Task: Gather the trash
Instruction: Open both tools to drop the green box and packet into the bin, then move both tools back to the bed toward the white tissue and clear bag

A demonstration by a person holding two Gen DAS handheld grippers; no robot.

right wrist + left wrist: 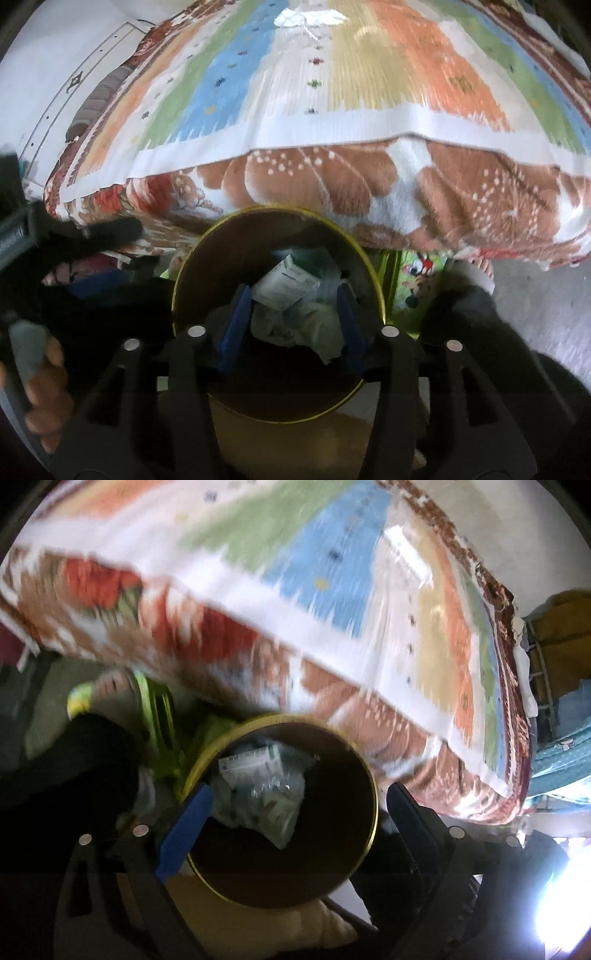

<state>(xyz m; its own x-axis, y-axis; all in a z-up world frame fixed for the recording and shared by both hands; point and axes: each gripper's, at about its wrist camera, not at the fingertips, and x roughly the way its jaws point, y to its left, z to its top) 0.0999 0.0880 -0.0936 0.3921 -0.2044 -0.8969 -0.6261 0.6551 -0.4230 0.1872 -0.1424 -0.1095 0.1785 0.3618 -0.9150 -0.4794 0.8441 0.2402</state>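
We hold left gripper [291, 823] wide apart, empty | right gripper [291, 328] parted, empty | both over bin [184, 277] holding crumpled trash [295, 306]

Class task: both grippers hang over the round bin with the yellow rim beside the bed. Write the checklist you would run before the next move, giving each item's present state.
1. Left gripper has its jaws open, nothing between them: ok.
2. Right gripper has let go: ok. Its jaws stand apart and the pads press on nothing.
3. Crumpled clear plastic and small printed carton lie inside the round dark bin with the yellow rim: ok.
4. Bin upright, mouth unblocked: ok.
5. Crinkled clear plastic wrapper on the striped bedspread, not yet collected: not ok.
6. Floor around the bin free of more trash: cannot tell, it is dark and blurred.
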